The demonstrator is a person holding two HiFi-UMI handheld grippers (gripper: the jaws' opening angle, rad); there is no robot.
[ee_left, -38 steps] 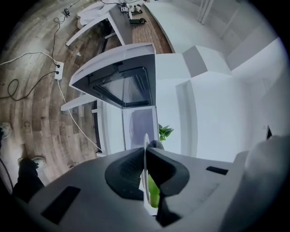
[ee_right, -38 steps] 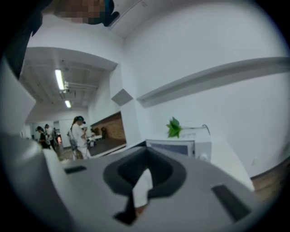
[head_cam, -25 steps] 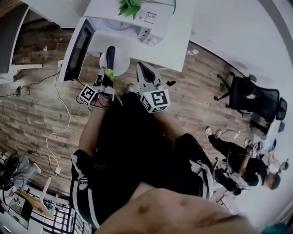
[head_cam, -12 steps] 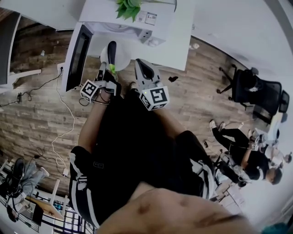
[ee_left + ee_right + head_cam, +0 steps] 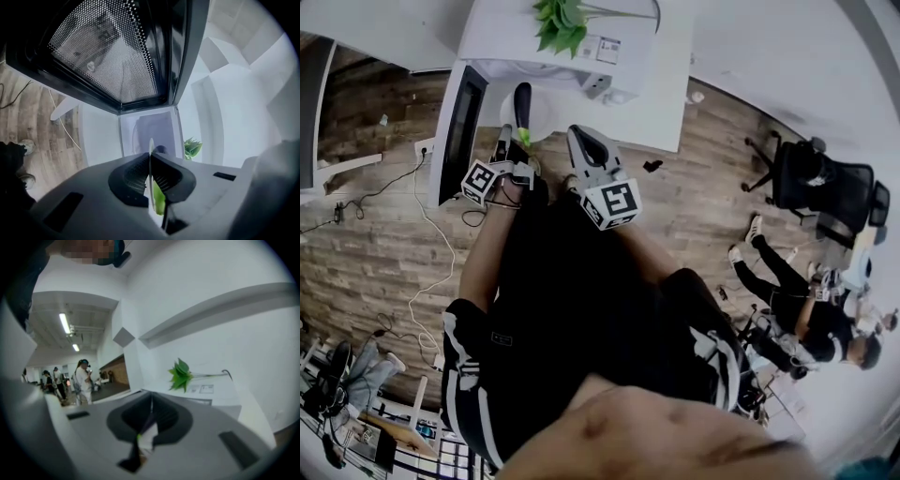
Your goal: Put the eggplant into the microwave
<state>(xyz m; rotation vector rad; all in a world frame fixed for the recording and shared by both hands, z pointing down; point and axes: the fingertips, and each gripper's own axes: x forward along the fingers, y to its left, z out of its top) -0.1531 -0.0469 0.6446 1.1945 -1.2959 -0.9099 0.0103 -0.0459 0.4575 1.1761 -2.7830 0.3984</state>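
The left gripper [image 5: 517, 148] now holds the white plate [image 5: 542, 120] with the eggplant [image 5: 521, 101] closer to the open microwave [image 5: 581, 52], and the eggplant's far end reaches its front edge. The right gripper [image 5: 581, 141] sits slightly further left than before. The microwave and the plant [image 5: 562, 23] on it appear lower in the head view. In the background, the seated person [image 5: 797, 309] has one foot [image 5: 757, 228] in a new place.

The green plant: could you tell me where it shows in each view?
Head view: green plant at the top edge, left of centre.
Left gripper view: green plant small, lower right of centre.
Right gripper view: green plant just right of centre.
Shared landmark: the white microwave.
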